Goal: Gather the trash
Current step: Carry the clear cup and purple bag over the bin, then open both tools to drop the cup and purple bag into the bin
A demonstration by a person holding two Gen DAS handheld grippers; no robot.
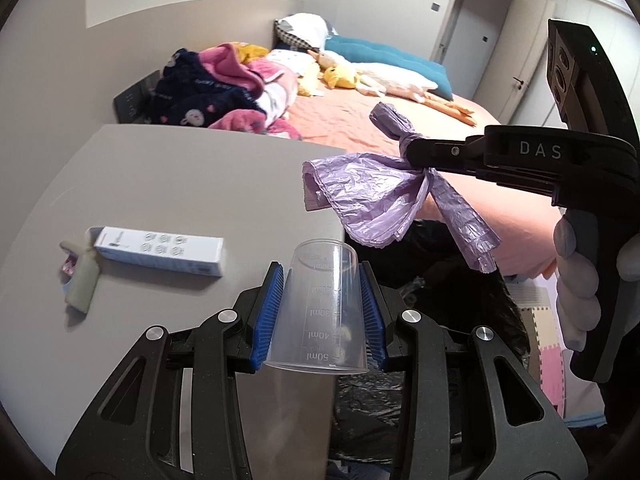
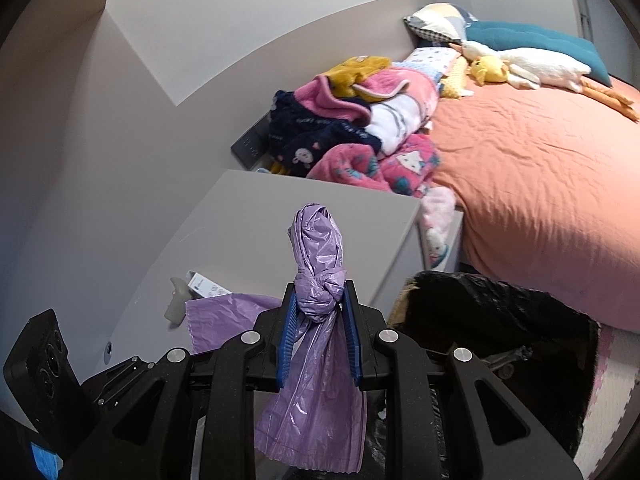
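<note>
- The left gripper point(image 1: 320, 312) was clamped on a clear cup point(image 1: 320, 304), its blue pads pressing both sides, over the edge of the grey table point(image 1: 168, 184).
- The right gripper point(image 2: 320, 332) was clamped on the knot of a purple bag point(image 2: 316, 360), which hung loose below.
- A bin point(image 2: 500, 320) with a black liner stood open between table and bed point(image 2: 540, 180).
- A white box point(image 1: 160, 256) and a small bottle point(image 1: 82, 280) lay touching on the table.
</note>
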